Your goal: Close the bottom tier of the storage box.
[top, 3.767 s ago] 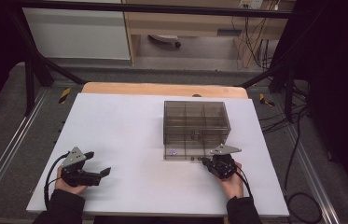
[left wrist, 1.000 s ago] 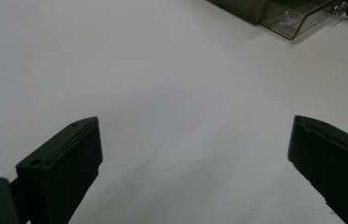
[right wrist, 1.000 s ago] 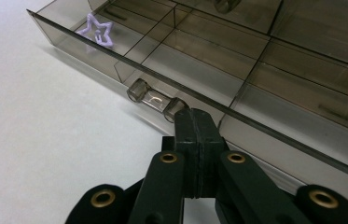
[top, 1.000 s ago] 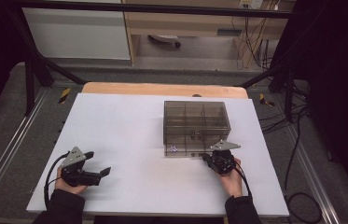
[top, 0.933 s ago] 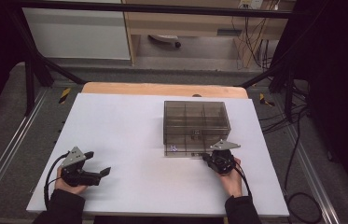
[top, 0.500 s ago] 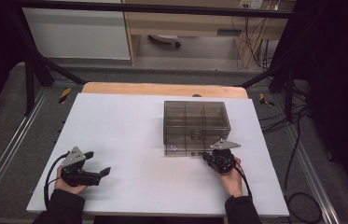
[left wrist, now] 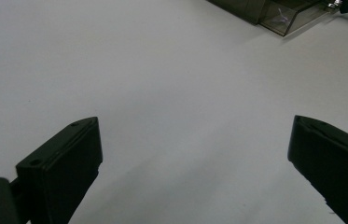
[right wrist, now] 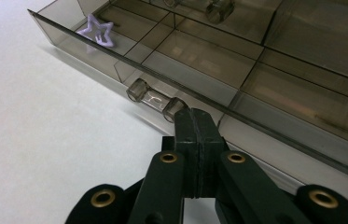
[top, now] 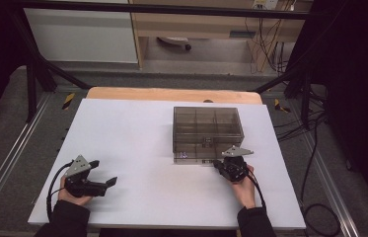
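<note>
One purple star lies in the drawer's corner compartment.

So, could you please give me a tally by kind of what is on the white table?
Smoky clear plastic drawer box: 1
Small lilac star-shaped piece in the pulled-out drawer: 1
Black hand-held claws, left claw open, right claw shut at the clear drawer handle: 2
Total: 4
</note>
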`<state>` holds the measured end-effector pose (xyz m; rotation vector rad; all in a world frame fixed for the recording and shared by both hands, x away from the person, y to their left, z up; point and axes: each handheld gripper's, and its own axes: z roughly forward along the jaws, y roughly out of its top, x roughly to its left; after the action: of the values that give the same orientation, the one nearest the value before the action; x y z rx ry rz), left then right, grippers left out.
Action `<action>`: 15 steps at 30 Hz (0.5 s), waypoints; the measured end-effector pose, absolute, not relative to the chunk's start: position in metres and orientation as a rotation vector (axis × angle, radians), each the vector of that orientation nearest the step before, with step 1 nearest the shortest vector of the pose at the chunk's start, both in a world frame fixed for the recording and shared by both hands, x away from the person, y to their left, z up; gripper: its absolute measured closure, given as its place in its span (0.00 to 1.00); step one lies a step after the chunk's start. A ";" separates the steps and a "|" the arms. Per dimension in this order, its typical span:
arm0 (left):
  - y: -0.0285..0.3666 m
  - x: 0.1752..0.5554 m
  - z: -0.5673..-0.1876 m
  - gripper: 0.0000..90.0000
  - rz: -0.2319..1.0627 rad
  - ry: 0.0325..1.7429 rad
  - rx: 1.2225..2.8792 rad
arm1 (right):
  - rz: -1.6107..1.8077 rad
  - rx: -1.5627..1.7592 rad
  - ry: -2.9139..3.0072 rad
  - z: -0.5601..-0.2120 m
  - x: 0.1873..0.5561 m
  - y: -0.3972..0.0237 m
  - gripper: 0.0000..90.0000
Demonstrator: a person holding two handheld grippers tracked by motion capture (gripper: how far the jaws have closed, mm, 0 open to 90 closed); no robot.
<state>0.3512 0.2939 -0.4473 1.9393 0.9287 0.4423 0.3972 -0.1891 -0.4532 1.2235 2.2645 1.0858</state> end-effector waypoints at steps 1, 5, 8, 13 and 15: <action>0.294 0.351 -0.447 0.03 0.443 0.928 1.939 | 1.085 1.224 2.263 -0.453 0.398 -0.189 1.00; 0.295 0.351 -0.447 0.03 0.444 0.929 1.938 | 1.084 1.229 2.263 -0.453 0.400 -0.188 1.00; 0.294 0.351 -0.447 0.03 0.443 0.929 1.939 | 1.084 1.227 2.261 -0.454 0.400 -0.188 1.00; 0.295 0.351 -0.447 0.03 0.446 0.930 1.939 | 1.084 1.233 2.258 -0.453 0.402 -0.188 1.00; 0.295 0.351 -0.447 0.03 0.445 0.930 1.939 | 1.085 1.227 2.257 -0.453 0.402 -0.188 1.00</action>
<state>0.3513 0.2945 -0.4473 1.9388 0.9298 0.4447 0.4024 -0.1878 -0.4531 1.2266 2.2569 1.0852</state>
